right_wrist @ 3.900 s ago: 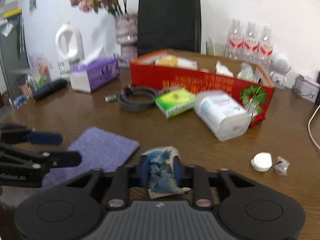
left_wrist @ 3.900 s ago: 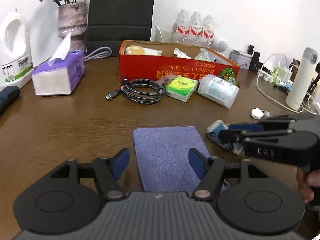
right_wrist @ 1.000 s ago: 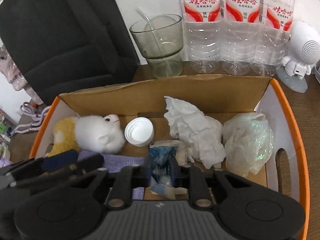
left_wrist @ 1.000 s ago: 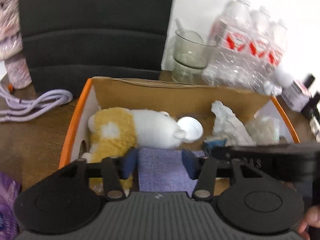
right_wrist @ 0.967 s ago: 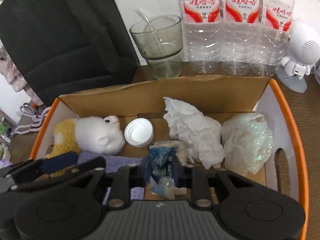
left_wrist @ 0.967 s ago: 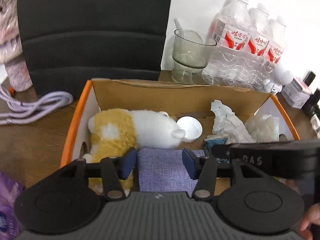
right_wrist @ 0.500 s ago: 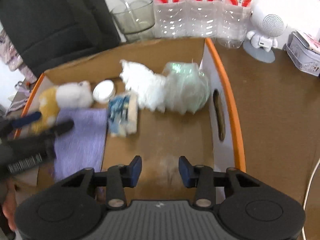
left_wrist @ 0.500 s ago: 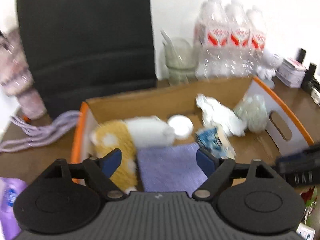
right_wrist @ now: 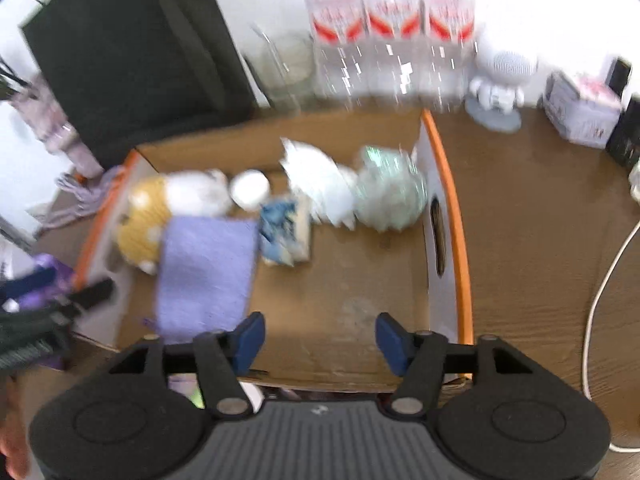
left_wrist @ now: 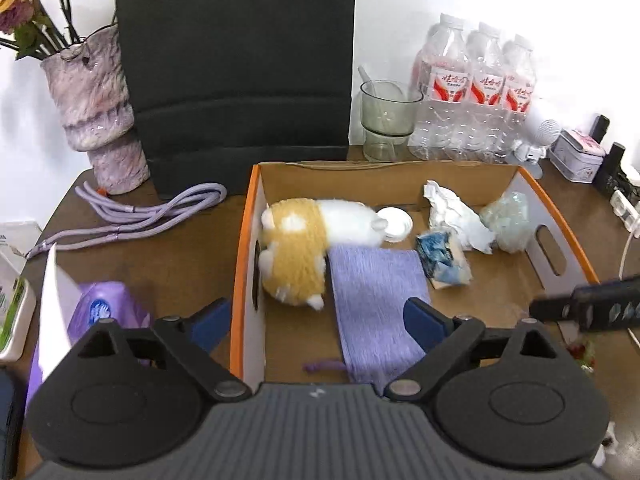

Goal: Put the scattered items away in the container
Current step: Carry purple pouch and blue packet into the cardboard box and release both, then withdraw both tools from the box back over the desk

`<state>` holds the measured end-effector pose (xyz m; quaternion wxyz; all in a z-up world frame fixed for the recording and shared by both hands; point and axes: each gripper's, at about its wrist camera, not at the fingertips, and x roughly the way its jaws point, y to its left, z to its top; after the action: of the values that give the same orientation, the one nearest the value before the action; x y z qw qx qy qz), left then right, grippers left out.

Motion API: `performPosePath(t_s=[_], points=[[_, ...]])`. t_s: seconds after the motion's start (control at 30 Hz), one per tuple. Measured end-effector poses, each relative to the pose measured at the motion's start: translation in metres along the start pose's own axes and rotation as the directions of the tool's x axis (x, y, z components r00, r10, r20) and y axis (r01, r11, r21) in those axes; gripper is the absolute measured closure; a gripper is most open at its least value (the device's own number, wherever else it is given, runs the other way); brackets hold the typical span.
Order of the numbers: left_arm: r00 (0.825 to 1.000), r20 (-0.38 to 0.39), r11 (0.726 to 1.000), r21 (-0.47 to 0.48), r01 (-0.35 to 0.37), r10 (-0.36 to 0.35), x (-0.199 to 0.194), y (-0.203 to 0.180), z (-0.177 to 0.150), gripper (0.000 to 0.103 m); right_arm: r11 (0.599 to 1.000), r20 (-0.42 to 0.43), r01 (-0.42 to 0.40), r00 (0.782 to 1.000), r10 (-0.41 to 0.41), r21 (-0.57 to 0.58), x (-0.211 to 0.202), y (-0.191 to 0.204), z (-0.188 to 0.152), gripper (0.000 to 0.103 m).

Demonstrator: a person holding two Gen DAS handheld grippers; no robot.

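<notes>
The orange-rimmed cardboard box (left_wrist: 245, 240) (right_wrist: 448, 200) holds a purple cloth (left_wrist: 372, 300) (right_wrist: 204, 272), a blue crumpled packet (left_wrist: 440, 264) (right_wrist: 286, 232), a yellow-white plush toy (left_wrist: 304, 248), a white cap (left_wrist: 396, 220), crumpled white tissue (left_wrist: 452, 216) and a clear plastic wad (left_wrist: 508, 220). My left gripper (left_wrist: 318, 322) is open and empty above the box's near left corner. My right gripper (right_wrist: 320, 338) is open and empty above the box's near edge; it also shows at the right of the left wrist view (left_wrist: 588, 308).
Behind the box stand a black bag (left_wrist: 236, 60), a glass (left_wrist: 388, 120), water bottles (left_wrist: 476, 88) and a vase (left_wrist: 96, 112). A purple cable (left_wrist: 144, 216) and purple tissue pack (left_wrist: 100, 316) lie left. A white cord (right_wrist: 600, 300) lies right.
Both grippers opened and let go: the purple cloth and the blue packet now lie in the box. Both grippers have pulled back and up from the box.
</notes>
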<state>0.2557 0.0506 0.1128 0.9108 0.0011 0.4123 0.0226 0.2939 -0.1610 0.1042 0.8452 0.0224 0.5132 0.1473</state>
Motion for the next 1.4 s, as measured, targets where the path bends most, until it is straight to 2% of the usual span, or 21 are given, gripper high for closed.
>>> performPosePath(t_s=[0.07, 0.1, 0.13, 0.2, 0.23, 0.27, 0.37, 0.43, 0.53, 0.57, 0.63, 0.67, 0.73, 0.8, 0.87, 1.0, 1.1, 1.2, 1.3, 1.33, 1.4], points=[[0.995, 0.090, 0.999, -0.012, -0.041, 0.042, -0.023, -0.003, -0.011, 0.008, 1.000, 0.071, -0.018, 0.997, 0.019, -0.022, -0.020, 0.005, -0.003, 0.036], [0.983, 0.175, 0.998, -0.017, -0.053, 0.055, -0.037, -0.007, -0.022, 0.007, 0.998, 0.137, -0.042, 0.989, 0.047, -0.046, -0.030, 0.005, -0.008, 0.034], [0.956, 0.288, 0.998, -0.017, -0.057, 0.059, -0.053, -0.011, -0.037, 0.002, 0.995, 0.227, -0.057, 0.971, 0.074, -0.083, -0.042, 0.005, -0.017, 0.029], [0.875, 0.481, 0.998, -0.007, -0.059, 0.055, -0.074, -0.018, -0.069, 0.000, 0.986, 0.430, -0.005, 0.899, 0.079, -0.169, -0.059, 0.007, -0.047, 0.019], [0.844, 0.532, 0.997, -0.003, -0.072, 0.063, -0.079, -0.022, -0.081, 0.000, 0.981, 0.504, 0.043, 0.862, 0.060, -0.190, -0.063, 0.009, -0.061, 0.018], [0.824, 0.562, 0.997, 0.003, -0.082, 0.066, -0.082, -0.025, -0.090, 0.000, 0.976, 0.559, 0.084, 0.828, 0.044, -0.202, -0.065, 0.012, -0.073, 0.018], [0.804, 0.592, 0.998, -0.010, -0.055, 0.050, -0.089, -0.027, -0.104, 0.000, 0.972, 0.622, 0.113, 0.782, 0.040, -0.205, -0.068, 0.015, -0.092, 0.018], [0.808, 0.588, 0.999, -0.023, -0.032, 0.039, -0.093, -0.025, -0.107, 0.000, 0.974, 0.643, 0.108, 0.765, 0.047, -0.200, -0.071, 0.019, -0.099, 0.018], [0.823, 0.566, 0.999, -0.033, -0.038, 0.050, -0.100, -0.023, -0.114, 0.000, 0.969, 0.651, 0.132, 0.758, 0.038, -0.210, -0.075, 0.025, -0.110, 0.019], [0.835, 0.547, 0.998, -0.038, -0.057, 0.068, -0.103, -0.024, -0.118, 0.000, 0.967, 0.651, 0.141, 0.758, 0.032, -0.211, -0.080, 0.027, -0.118, 0.020], [0.875, 0.464, 0.990, -0.062, -0.125, 0.140, -0.115, -0.023, -0.139, 0.000, 0.970, 0.651, 0.145, 0.759, 0.017, -0.193, -0.096, 0.029, -0.144, 0.019], [0.881, 0.448, 0.988, -0.082, -0.132, 0.155, -0.125, -0.024, -0.157, 0.000, 0.975, 0.663, 0.127, 0.749, 0.025, -0.181, -0.106, 0.026, -0.165, 0.018], [0.872, 0.481, 0.994, -0.093, -0.050, 0.089, -0.148, -0.023, -0.206, 0.000, 0.980, 0.677, 0.070, 0.732, 0.077, -0.186, -0.122, 0.021, -0.211, 0.014], [0.863, 0.502, 0.997, -0.078, -0.012, 0.049, -0.166, -0.025, -0.252, 0.000, 0.981, 0.672, 0.045, 0.734, 0.094, -0.187, -0.130, 0.017, -0.257, 0.014], [0.878, 0.472, 0.996, -0.081, -0.046, 0.079, -0.178, -0.032, -0.285, 0.000, 0.980, 0.659, 0.033, 0.744, 0.108, -0.198, -0.133, 0.016, -0.300, 0.014], [0.902, 0.432, 0.998, -0.058, -0.001, 0.026, -0.204, -0.035, -0.333, 0.000, 0.972, 0.624, 0.016, 0.769, 0.137, -0.233, -0.142, 0.012, -0.372, 0.015], [0.894, 0.447, 0.998, -0.049, 0.030, -0.005, -0.220, -0.036, -0.355, 0.000, 0.966, 0.627, 0.057, 0.770, 0.118, -0.252, -0.151, 0.011, -0.408, 0.015], [0.894, 0.447, 0.999, -0.038, 0.025, -0.006, -0.221, -0.040, -0.361, 0.000, 0.962, 0.629, 0.080, 0.770, 0.106, -0.260, -0.154, 0.009, -0.412, 0.016], [0.900, 0.435, 0.999, -0.039, 0.036, -0.015, -0.213, -0.041, -0.357, 0.000, 0.971, 0.628, 0.097, 0.776, 0.062, -0.216, -0.147, -0.001, -0.396, 0.017], [0.904, 0.428, 0.999, -0.039, 0.038, -0.018, -0.208, -0.040, -0.353, 0.000, 0.975, 0.620, 0.105, 0.783, 0.041, -0.197, -0.142, -0.007, -0.387, 0.020], [0.908, 0.419, 0.998, -0.051, 0.031, -0.007, -0.197, -0.036, -0.341, 0.000, 0.983, 0.596, 0.112, 0.803, -0.001, -0.148, -0.130, -0.022, -0.363, 0.037]])
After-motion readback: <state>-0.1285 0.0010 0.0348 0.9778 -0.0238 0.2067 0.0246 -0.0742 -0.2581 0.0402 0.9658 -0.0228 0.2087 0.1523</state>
